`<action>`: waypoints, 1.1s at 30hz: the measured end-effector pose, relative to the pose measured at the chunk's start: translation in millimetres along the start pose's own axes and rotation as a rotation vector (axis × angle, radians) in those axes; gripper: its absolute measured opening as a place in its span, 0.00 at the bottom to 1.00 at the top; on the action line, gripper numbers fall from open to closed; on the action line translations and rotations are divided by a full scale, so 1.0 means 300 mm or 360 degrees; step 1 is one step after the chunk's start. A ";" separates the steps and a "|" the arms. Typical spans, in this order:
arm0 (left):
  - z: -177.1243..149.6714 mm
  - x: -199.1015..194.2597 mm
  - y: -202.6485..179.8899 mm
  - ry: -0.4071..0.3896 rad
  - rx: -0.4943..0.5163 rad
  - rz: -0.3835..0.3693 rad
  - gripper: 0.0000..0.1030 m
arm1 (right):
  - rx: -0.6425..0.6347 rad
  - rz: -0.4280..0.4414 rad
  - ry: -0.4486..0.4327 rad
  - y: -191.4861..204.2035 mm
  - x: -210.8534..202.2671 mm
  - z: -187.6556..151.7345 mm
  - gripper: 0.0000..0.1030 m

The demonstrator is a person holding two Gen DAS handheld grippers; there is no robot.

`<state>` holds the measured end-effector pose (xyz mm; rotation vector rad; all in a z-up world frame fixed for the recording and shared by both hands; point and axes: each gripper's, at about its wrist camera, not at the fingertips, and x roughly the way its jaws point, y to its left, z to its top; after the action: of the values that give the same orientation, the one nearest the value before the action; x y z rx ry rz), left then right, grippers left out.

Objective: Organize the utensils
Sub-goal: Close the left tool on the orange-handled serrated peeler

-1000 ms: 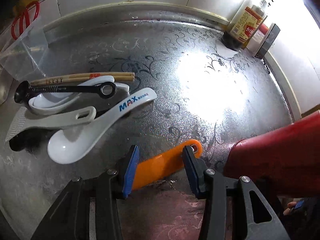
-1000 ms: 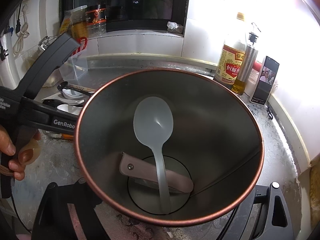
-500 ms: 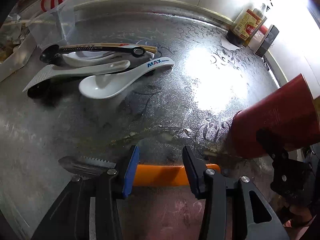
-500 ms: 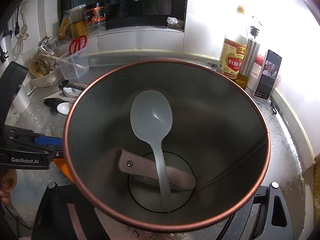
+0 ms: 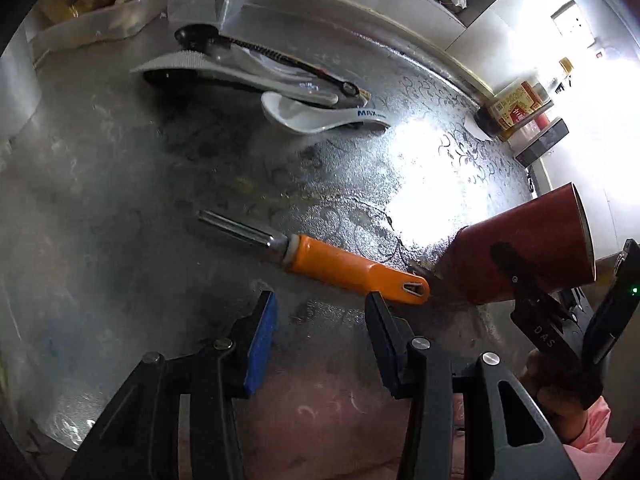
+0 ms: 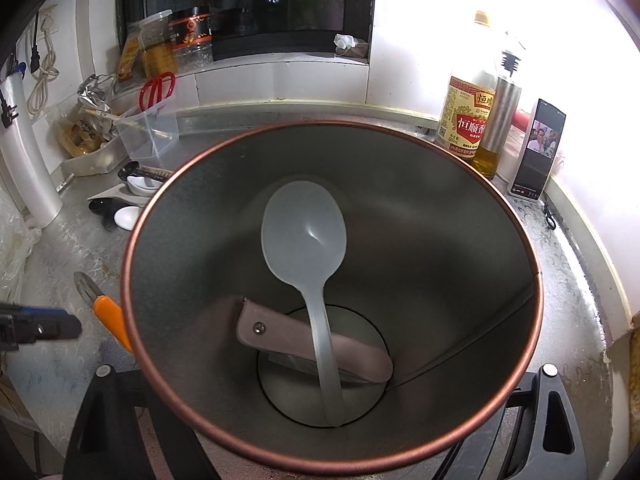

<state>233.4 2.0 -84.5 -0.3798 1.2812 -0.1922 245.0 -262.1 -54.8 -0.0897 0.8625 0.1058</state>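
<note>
The left gripper (image 5: 320, 320) stood wide open, empty, just short of the orange-handled peeler (image 5: 352, 266). The right gripper, marked "DAS" (image 5: 544, 334), clamped the red canister (image 5: 528, 252); a white spoon (image 5: 320, 114) read "MAX".

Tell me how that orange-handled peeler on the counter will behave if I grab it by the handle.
The orange-handled peeler looks rigid, so it should lift without flexing. Its smooth, rounded handle may roll or slip between the fingers. The metal blade end probably makes it nose-heavy, so it could tip toward the blade on the counter.

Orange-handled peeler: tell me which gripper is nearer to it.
Left. The left gripper hangs open just short of the peeler handle's end; the right gripper holds the red cup beyond that end.
</note>
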 end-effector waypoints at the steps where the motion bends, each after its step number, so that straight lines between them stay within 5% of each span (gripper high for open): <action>1: 0.002 0.012 0.000 0.0016 -0.0017 -0.0012 0.45 | 0.0004 0.0000 0.0000 -0.002 0.000 0.001 0.89; 18: 0.152 0.128 -0.079 -0.0023 -0.0044 0.0212 0.45 | -0.0016 -0.0009 -0.0012 0.000 -0.002 0.005 0.89; 33: 0.186 0.189 -0.169 -0.0085 0.0247 0.0549 0.46 | -0.0007 -0.0033 -0.0002 0.004 0.004 0.010 0.89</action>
<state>306.3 -55.0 -103.0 -0.0279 1.2497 0.0118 247.9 -260.5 -53.9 -0.1027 0.8598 0.0884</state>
